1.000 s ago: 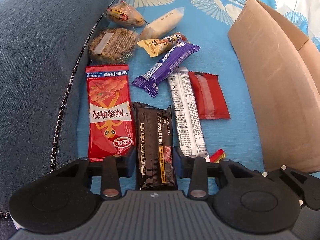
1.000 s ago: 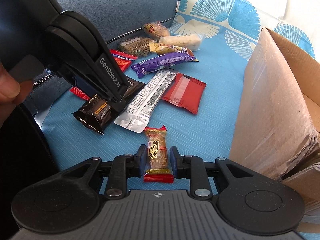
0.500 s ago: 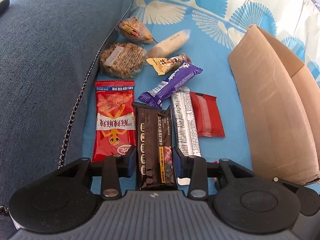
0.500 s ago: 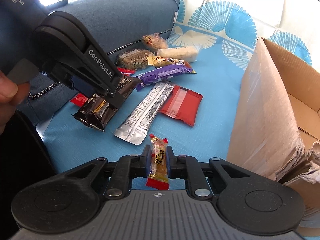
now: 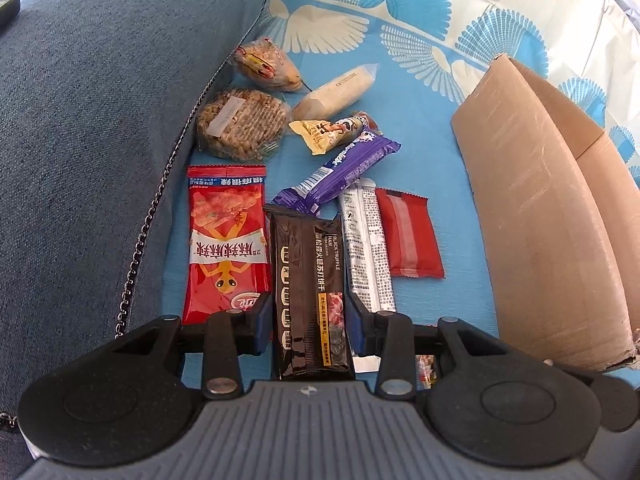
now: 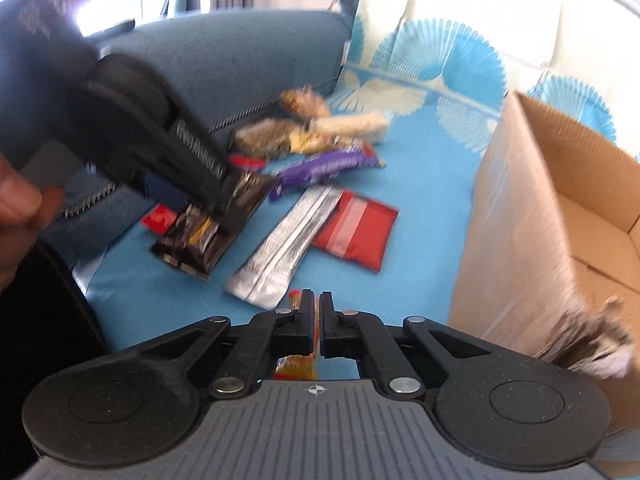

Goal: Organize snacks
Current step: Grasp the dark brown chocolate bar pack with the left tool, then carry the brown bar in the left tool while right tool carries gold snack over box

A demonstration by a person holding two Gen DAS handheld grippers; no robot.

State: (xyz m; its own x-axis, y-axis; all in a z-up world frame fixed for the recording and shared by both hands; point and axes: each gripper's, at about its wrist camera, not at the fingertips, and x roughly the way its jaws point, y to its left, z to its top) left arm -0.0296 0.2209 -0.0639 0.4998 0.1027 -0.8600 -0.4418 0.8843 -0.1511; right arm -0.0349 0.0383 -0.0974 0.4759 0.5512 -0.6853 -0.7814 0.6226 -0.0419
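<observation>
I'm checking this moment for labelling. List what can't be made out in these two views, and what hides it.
- Small red and yellow snack, right wrist view: mostly hidden between the right gripper fingers; its label is unreadable.
- Cardboard box interior, left wrist view: blocked by its near wall; the right wrist view shows only part of it, blurred.
- Black snack pack lower end, left wrist view: covered by the left gripper body.
- Far snacks, right wrist view: motion blur smears the printing.

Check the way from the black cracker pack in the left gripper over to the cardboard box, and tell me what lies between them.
The black cracker pack is clamped in the left gripper. Between it and the cardboard box lie the silver stick pack and red packet, flat on the blue cloth. The box's near wall stands upright, so the pack must go over it.
</observation>
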